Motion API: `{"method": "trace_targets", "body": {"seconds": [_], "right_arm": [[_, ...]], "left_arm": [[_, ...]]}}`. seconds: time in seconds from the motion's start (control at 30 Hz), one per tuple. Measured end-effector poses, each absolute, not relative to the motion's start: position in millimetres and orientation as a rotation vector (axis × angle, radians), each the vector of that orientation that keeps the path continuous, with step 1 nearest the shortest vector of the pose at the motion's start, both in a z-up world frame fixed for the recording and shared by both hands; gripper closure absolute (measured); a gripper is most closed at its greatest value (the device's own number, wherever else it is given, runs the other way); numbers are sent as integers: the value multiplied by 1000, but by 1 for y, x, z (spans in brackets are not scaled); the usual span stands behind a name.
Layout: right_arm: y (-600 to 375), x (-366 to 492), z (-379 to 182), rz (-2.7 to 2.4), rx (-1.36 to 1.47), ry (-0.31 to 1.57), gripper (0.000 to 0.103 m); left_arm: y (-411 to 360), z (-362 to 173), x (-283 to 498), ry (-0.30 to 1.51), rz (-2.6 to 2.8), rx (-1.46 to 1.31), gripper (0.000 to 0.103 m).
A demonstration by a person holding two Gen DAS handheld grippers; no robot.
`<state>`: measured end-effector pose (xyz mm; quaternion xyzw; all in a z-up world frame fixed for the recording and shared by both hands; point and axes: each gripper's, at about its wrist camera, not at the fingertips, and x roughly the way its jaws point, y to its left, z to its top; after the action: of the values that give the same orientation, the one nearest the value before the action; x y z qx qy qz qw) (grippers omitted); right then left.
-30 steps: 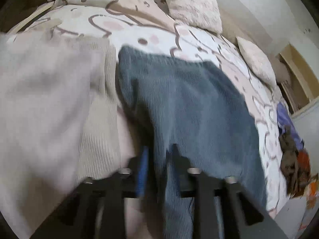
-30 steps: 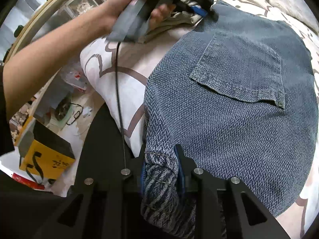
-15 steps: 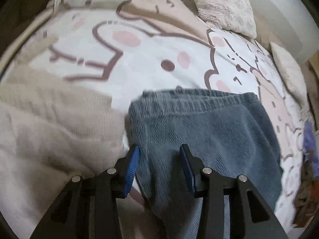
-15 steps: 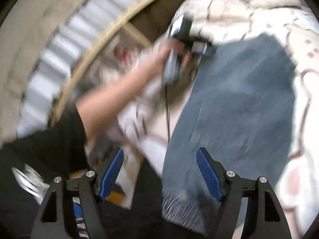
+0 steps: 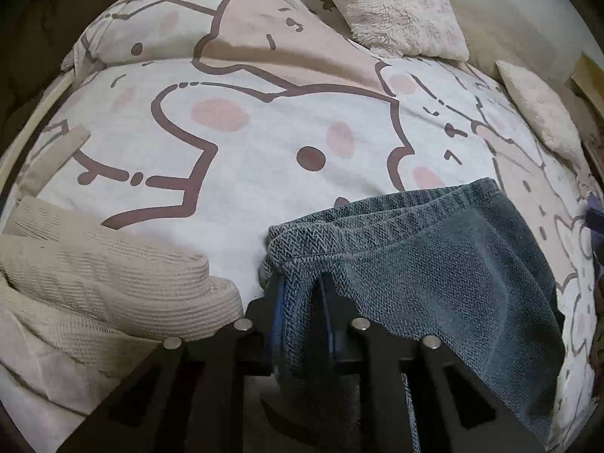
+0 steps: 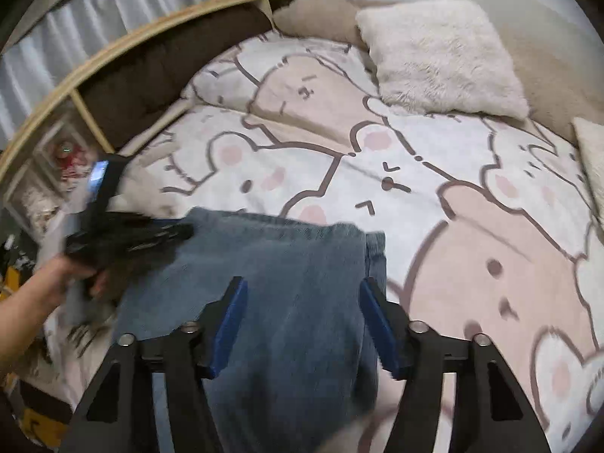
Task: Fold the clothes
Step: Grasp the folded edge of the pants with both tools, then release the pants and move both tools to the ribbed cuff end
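- The blue-grey trousers (image 5: 434, 264) are of herringbone-weave cloth; they lie folded over on the bed (image 5: 245, 143), layered edges facing its head; one corner is bunched and pinched between the left gripper's (image 5: 302, 302) fingers; in the right wrist view they spread flat and blurred.
- The beige ribbed knit garment (image 5: 94, 275) lies crumpled in soft folds on the bed, just left of the trousers, apart from them.
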<state>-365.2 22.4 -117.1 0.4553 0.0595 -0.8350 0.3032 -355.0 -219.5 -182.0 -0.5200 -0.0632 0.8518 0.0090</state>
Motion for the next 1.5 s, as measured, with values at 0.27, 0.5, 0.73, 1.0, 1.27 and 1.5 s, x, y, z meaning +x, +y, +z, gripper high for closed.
{"method": "trace_targets", "body": {"seconds": [0.27, 0.5, 0.73, 1.0, 1.27, 1.5], "right_arm": [[0, -431, -195, -2238, 1465, 320, 96], [23, -433, -177, -2321, 1393, 191, 98], [25, -446, -200, -2315, 1510, 181, 98], [58, -418, -134, -2605, 1282, 243, 22], [84, -321, -116, -2398, 1282, 218, 68], [76, -264, -166, -2247, 1379, 205, 69]], "left_arm": [[-227, -178, -358, -253, 2648, -1562, 96], [-231, -152, -367, -358, 2692, -1370, 97], [-227, -180, -383, -348, 2682, -1545, 95], [-232, -105, -341, -258, 2827, -1368, 65], [-160, -105, -211, -138, 2531, -1375, 65], [-90, -162, -109, 28, 2306, -1468, 65]]}}
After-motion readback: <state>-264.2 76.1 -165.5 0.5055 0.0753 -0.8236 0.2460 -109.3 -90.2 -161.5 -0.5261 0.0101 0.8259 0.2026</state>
